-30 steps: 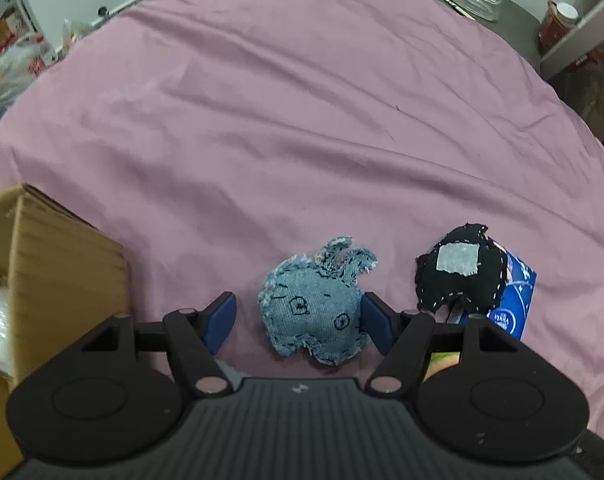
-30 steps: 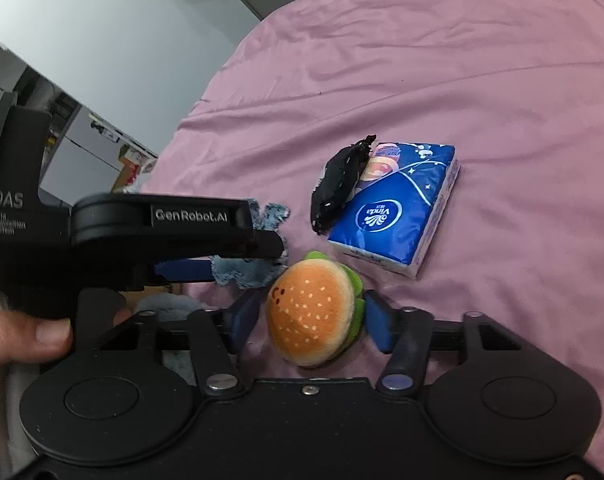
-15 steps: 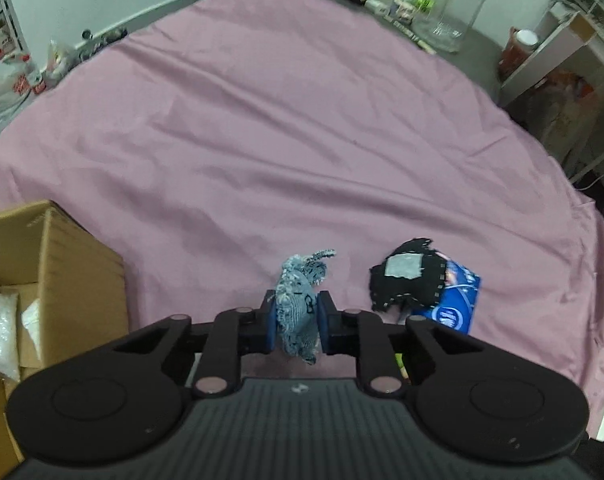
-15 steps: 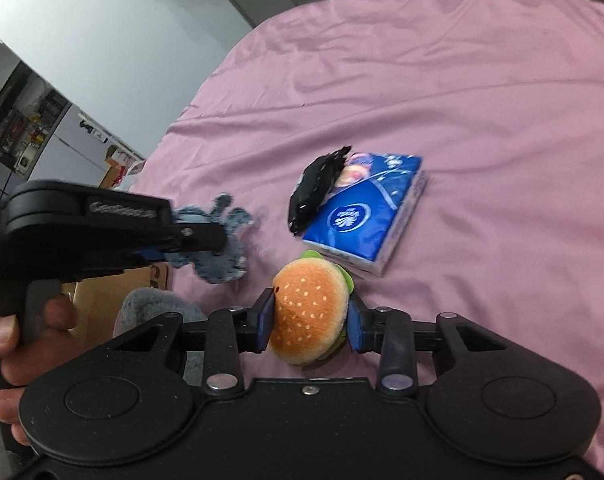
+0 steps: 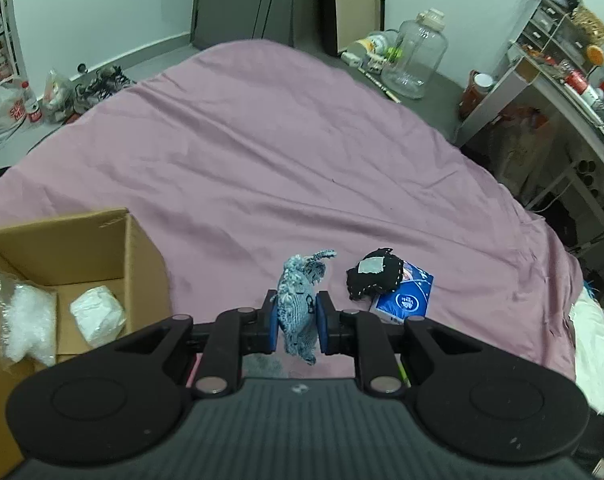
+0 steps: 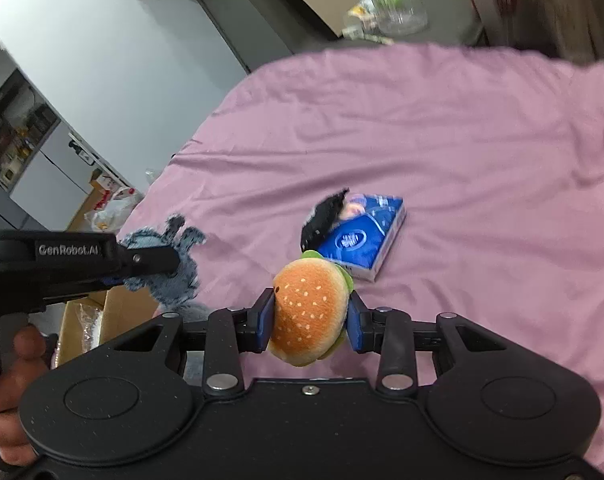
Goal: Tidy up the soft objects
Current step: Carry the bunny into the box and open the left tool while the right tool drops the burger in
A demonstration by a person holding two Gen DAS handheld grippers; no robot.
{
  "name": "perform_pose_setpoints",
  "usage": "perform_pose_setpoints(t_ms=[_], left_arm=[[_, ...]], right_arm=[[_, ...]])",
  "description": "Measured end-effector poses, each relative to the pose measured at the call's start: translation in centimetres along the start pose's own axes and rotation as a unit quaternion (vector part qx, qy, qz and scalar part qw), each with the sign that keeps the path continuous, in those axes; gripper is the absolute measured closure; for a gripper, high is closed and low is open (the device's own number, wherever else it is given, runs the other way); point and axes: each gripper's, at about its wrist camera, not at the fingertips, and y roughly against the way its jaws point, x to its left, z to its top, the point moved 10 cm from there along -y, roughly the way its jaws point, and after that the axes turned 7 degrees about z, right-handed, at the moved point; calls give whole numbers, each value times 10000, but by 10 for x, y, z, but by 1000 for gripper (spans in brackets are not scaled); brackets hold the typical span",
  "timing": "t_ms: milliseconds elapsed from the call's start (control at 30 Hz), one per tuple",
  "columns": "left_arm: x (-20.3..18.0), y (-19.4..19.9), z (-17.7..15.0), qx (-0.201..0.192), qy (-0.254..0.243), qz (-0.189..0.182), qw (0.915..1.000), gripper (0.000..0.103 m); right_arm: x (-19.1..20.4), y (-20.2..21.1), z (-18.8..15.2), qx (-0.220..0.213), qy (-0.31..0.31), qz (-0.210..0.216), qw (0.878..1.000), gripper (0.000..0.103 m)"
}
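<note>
My left gripper (image 5: 296, 320) is shut on a blue denim soft toy (image 5: 300, 300) and holds it above the purple cloth (image 5: 262, 152). From the right wrist view the same denim toy (image 6: 178, 268) hangs in the left gripper's jaws at the left. My right gripper (image 6: 309, 322) is shut on a plush hamburger (image 6: 308, 316), also lifted off the cloth. A black stitched soft toy (image 5: 376, 274) lies on a blue tissue pack (image 5: 406, 298) on the cloth; both show as black toy (image 6: 324, 216) and pack (image 6: 362, 240).
An open cardboard box (image 5: 74, 248) stands at the left, holding a white wad (image 5: 98, 316) and a clear plastic bag (image 5: 22, 320). A hand (image 6: 10, 380) grips the left tool. A clear jug (image 5: 416, 60) and shelves (image 5: 550, 80) stand beyond the bed.
Both grippers closed on their toys, the left on the denim toy and the right on the hamburger, and lifted them off the cloth. The box has come further into the left view.
</note>
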Motion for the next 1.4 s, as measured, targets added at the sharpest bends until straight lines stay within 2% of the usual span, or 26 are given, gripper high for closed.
perform_pose_setpoints(t_ms=[367,733,1067,1400], left_arm=[[23,41,0,-409,-49,-68,9991,85],[61,62,3,-597,92,-193,9980,85],[121,59,-2,-496,391,-151,9979,85],[173,39,-2,-233,883,-154,9957,85]], right_arm=[[50,33,13,-344,387,-242,9984,67],[104,37,10,-538,650,-356,9958,67],[151,23,8,-571,930,-415,9932,67],[195,-6,3,-428,1109,-225,9927,67]])
